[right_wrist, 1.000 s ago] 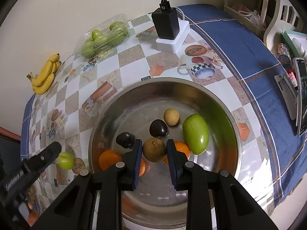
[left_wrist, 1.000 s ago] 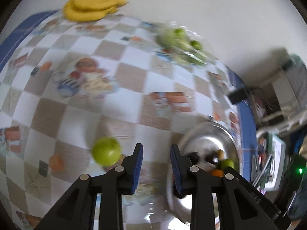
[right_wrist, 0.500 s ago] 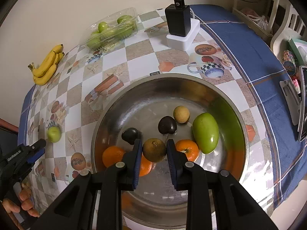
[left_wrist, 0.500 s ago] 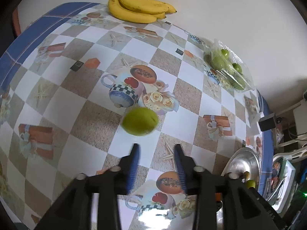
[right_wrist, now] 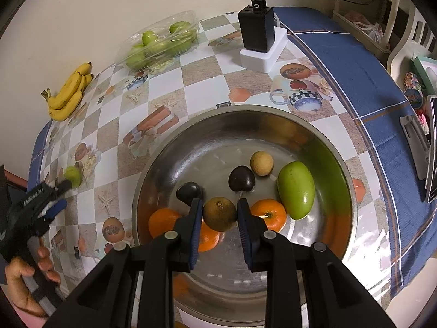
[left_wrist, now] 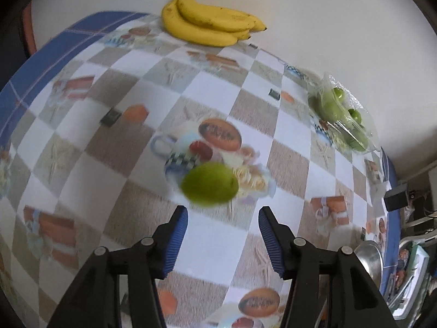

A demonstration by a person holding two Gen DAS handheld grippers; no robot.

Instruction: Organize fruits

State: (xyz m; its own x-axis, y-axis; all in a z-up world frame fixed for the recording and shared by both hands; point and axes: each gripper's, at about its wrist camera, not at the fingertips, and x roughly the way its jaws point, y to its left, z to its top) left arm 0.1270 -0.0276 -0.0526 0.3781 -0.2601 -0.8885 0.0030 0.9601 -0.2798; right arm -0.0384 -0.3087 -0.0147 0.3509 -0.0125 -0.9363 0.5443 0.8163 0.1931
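A small green fruit (left_wrist: pixel 209 184) lies on the checked tablecloth, just ahead of my left gripper (left_wrist: pixel 222 211). Its jaws are opening, with nothing between them. In the right wrist view the same green fruit (right_wrist: pixel 72 175) sits at the tip of the left gripper (right_wrist: pixel 58 191), held by a hand. My right gripper (right_wrist: pixel 220 205) is shut on a round brown fruit (right_wrist: pixel 220 214) over the steel bowl (right_wrist: pixel 273 109). In the bowl lie oranges (right_wrist: pixel 269 213), a large green fruit (right_wrist: pixel 296 190), two dark fruits (right_wrist: pixel 241 177) and a small tan one (right_wrist: pixel 261 163).
A bunch of bananas (left_wrist: pixel 210 24) rests by the wall at the table's far edge. A clear plastic box of green fruits (left_wrist: pixel 341 117) stands further right along the wall. A black charger on a white block (right_wrist: pixel 256 31) stands behind the bowl. Shelves and clutter stand beyond the table's right side.
My left gripper swung away from the bowl towards the left of the table and its jaws spread. The green fruit now lies straight ahead of them. The right gripper kept still.
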